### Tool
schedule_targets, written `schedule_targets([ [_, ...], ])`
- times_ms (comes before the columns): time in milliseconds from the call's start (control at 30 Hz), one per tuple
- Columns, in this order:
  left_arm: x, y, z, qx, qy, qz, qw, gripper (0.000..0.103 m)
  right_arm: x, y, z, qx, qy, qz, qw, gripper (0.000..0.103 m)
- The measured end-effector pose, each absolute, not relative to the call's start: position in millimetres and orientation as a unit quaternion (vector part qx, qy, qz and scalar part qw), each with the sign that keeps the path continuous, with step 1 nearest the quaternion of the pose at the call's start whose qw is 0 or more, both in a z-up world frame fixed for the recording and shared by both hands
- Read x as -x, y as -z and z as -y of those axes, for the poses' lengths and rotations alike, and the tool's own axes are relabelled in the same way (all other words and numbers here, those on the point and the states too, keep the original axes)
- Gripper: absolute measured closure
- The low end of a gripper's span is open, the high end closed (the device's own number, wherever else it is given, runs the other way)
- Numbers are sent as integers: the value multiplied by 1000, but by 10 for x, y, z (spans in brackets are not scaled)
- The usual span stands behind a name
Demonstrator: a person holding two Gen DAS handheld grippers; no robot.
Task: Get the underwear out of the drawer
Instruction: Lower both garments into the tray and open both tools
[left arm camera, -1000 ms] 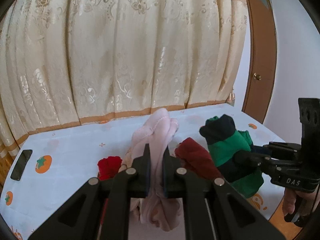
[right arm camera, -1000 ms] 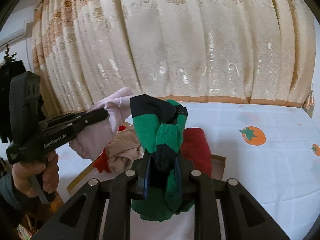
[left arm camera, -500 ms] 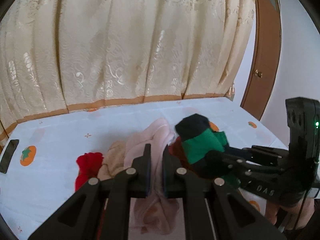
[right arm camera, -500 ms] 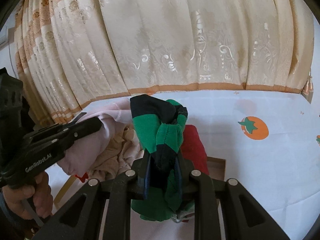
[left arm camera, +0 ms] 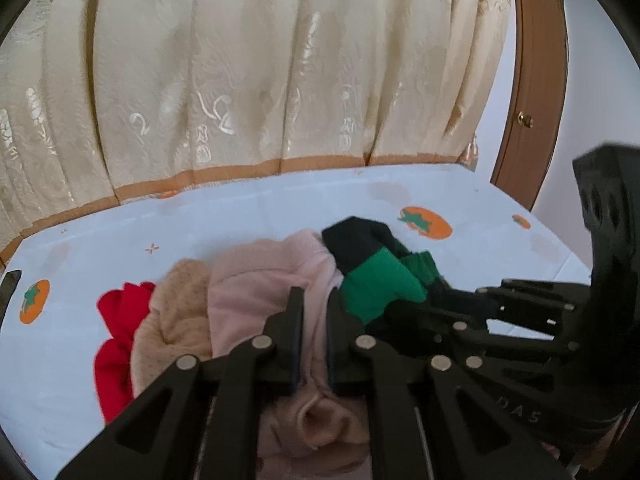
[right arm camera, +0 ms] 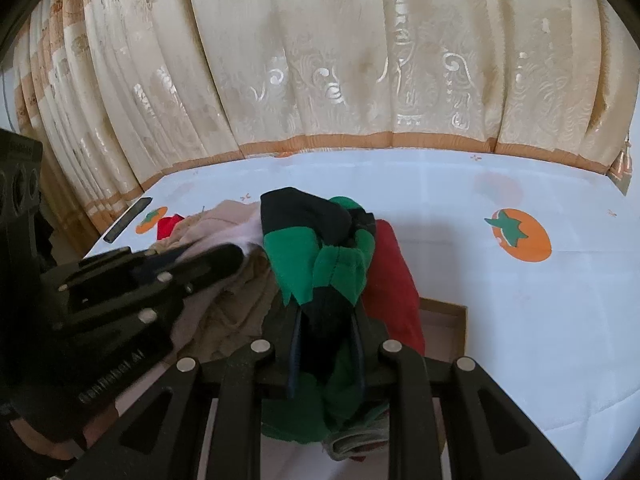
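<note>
cream curtains (left arm camera: 240, 80) hang behind a white sheet (right arm camera: 440, 184) printed with orange fruit. on its left lie a red garment (left arm camera: 116, 332) and a tan one (left arm camera: 180, 312). next, the left gripper (left arm camera: 314, 312) has its jaws just starting to part, with pink underwear (left arm camera: 256, 280) between them. beside it, the right gripper (right arm camera: 326, 332) is clamped tight on green and black striped underwear (right arm camera: 316, 252), a dark red piece (right arm camera: 394, 280) just beyond.

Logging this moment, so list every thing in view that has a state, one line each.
Left gripper: fingers opening, pink underwear between them.
Right gripper: shut on green-and-black underwear.
Pink underwear: bunched, in the left fingers.
Green-and-black underwear: bunched, gripped.
Red underwear: loose in the pile.
Beige underwear: crumpled, loose.
</note>
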State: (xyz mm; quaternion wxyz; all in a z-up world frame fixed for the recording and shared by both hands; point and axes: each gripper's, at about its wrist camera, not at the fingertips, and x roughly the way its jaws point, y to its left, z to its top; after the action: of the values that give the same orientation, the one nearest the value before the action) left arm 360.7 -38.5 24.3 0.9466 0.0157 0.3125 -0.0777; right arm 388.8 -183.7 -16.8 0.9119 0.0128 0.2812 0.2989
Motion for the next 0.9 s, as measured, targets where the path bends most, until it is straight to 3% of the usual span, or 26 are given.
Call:
schedule_targets([
  [400,-3557,-182,426,-36,78,-313,946,87,-3909,197,1783,5,-305,-300,904,76],
  [533,-3479,-223,429,-36,82,-309,947,77,-3842,148,1856,-1,-306,-294,905,72],
  [667,-3393,-273,432,-37,81,-301,949,70,-3757,82,1944,-14,-302,-281,911,58],
  [900,-3267,-333,416,-40,77,-291,953,55,-3596,18,2021,-15,-302,-271,914,56],
])
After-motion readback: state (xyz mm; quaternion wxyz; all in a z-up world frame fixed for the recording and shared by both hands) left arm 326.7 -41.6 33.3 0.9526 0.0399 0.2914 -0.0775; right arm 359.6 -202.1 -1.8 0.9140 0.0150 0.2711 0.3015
